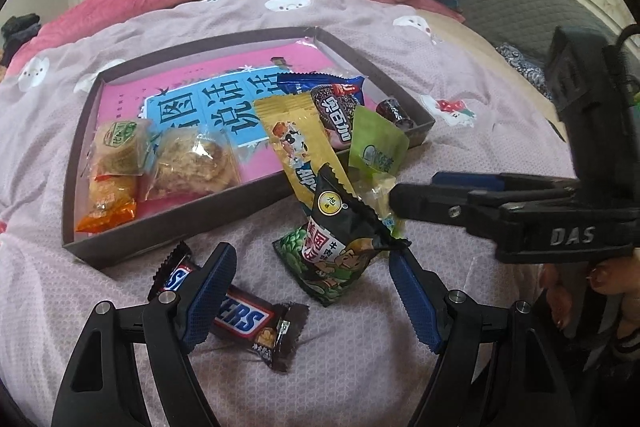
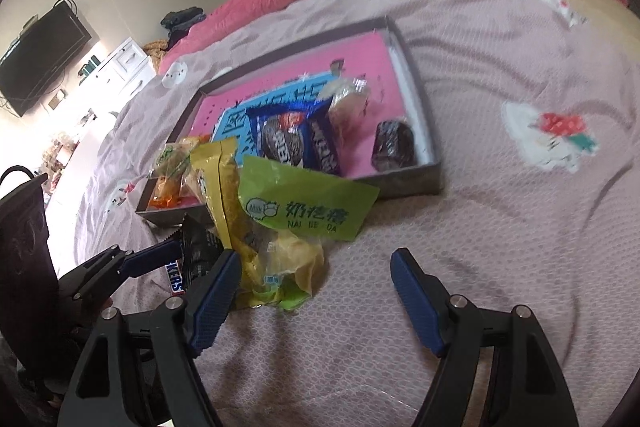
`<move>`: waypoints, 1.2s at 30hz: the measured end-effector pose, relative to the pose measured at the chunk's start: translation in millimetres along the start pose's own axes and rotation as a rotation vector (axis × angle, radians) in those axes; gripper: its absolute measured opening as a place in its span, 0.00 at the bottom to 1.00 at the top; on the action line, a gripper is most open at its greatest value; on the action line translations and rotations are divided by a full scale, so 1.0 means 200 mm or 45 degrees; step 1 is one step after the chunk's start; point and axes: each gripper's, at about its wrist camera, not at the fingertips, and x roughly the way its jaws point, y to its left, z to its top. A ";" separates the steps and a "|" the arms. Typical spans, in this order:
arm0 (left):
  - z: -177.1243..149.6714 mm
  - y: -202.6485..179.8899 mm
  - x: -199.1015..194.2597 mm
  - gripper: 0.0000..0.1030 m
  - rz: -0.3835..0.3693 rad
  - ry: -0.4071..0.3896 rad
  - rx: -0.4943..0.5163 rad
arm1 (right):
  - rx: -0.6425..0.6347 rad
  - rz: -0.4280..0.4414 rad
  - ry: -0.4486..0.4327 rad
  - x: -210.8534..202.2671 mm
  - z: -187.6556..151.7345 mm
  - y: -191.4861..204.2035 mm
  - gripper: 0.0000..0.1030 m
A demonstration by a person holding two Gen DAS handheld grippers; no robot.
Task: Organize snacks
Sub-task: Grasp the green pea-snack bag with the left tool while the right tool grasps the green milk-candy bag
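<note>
1. Left wrist view: the left gripper (image 1: 312, 291) hangs over the lilac bedspread (image 1: 360, 367) with its jaws spread wide and nothing between the pads. Its left blue finger lies in front of a Snickers bar (image 1: 240, 315), brown wrapper with white letters on blue, lying flat on the cover; whether they touch I cannot tell.
2. A grey shallow box (image 1: 168, 227) sits on the bed, lined pink with a blue printed panel. In its near-left corner lie a clear-wrapped round cracker pack (image 1: 120, 147), an orange sweet (image 1: 108, 207) and a pale pastry in clear film (image 1: 192, 163).
3. Towards the box's right end are a blue Oreo pack (image 1: 332, 107) and a dark wrapped sweet (image 1: 396, 113).
4. A yellow Alpenliebe stick (image 1: 300, 147) leans over the box's front wall. A black-and-green packet (image 1: 336, 251) rests on the bedspread between the left fingers.
5. Right wrist view: the right gripper (image 2: 316, 291) is open wide, gripping nothing; the green milk-candy bag (image 2: 304, 207) lies just beyond its left finger, partly over the box's front wall.
</note>
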 end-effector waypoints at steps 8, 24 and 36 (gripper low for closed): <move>0.01 0.02 0.03 0.69 -0.027 0.003 0.001 | 0.020 0.039 0.071 0.12 0.02 0.02 0.56; 0.00 0.05 0.08 0.47 -0.055 0.034 -0.032 | -0.118 -0.044 0.070 0.17 0.01 0.12 0.36; 0.00 0.08 0.02 0.39 -0.091 0.012 -0.078 | -0.176 -0.039 -0.061 -0.03 -0.02 0.13 0.32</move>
